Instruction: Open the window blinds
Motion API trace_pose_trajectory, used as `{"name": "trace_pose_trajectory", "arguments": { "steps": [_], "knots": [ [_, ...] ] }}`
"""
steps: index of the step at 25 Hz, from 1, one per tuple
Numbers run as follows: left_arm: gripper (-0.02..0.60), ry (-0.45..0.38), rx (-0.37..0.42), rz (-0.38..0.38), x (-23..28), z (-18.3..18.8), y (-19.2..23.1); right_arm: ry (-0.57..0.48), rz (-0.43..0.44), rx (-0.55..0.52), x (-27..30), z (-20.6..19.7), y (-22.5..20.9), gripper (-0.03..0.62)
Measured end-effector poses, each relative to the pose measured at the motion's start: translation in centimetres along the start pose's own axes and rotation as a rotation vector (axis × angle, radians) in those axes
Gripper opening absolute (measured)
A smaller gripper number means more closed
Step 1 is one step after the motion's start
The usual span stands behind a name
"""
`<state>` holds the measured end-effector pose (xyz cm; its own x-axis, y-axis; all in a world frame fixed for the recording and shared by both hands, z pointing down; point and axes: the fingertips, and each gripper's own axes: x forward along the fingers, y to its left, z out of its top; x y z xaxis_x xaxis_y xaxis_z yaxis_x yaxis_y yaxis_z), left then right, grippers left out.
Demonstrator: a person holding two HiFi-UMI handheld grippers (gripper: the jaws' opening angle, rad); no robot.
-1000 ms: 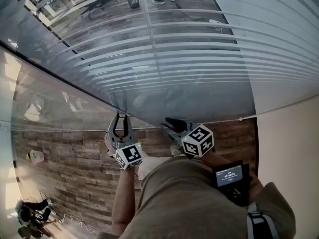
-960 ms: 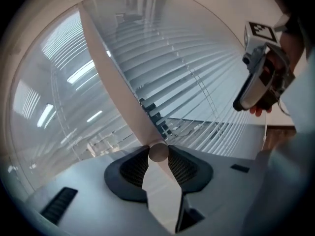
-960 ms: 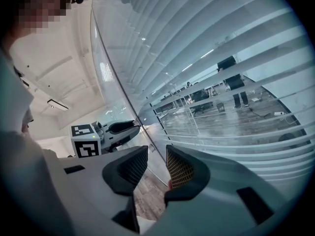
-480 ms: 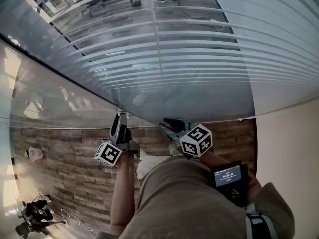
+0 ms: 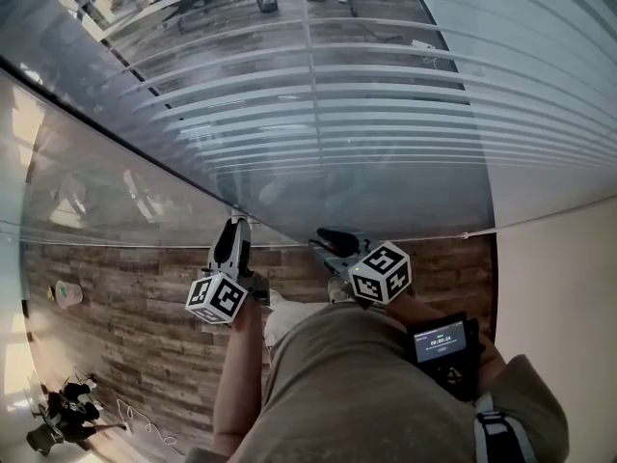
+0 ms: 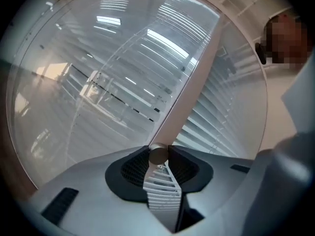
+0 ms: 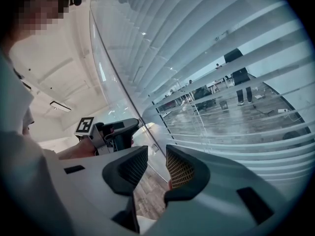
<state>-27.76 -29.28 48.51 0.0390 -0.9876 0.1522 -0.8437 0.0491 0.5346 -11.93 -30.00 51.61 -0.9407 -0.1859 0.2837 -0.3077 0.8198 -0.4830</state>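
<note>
Jaws of left gripper [image 6: 158,154] are closing on the wand [image 6: 187,82] — its round end sits between the tips, touching both pads, and it slants up across the blinds [image 6: 226,117]. Near the wand, right gripper [image 7: 156,163] — jaws apart, nothing between.

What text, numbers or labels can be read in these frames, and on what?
No text reads clearly.
Forearm device screen: a row of digits, too small to read.
Left marker cube and right marker cube: black-and-white square codes, no letters.
Green item on the floor: any print is too blurred.
</note>
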Motion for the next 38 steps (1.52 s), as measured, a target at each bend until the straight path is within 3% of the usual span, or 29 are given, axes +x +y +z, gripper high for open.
{"name": "trace_pose_trajectory", "arguments": {
  "steps": [5, 20, 27, 32, 38],
  "knots": [
    [0.137, 0.018, 0.118, 0.027, -0.26, -0.26, -0.34, 0.000, 0.004, -0.002, -0.21, -0.34, 0.26, 0.107],
    [0.137, 0.051, 0.347, 0.063, 0.04, 0.04, -0.28, -0.005, -0.013, -0.015, -0.36, 0.07, -0.05, 0.108],
    [0.137, 0.081, 0.521, 0.101, 0.24, 0.06, -0.32, -0.003, -0.017, -0.019, -0.29, 0.26, 0.01, 0.108],
    [0.137, 0.100, 0.714, 0.142, 0.44, -0.34, -0.63, -0.002, -0.015, -0.021, -0.29, 0.13, -0.05, 0.108],
    [0.137, 0.094, 0.774, 0.152, 0.73, -0.42, -0.81, -0.002, -0.014, -0.020, -0.31, 0.09, 0.00, 0.107]
  ]
}}
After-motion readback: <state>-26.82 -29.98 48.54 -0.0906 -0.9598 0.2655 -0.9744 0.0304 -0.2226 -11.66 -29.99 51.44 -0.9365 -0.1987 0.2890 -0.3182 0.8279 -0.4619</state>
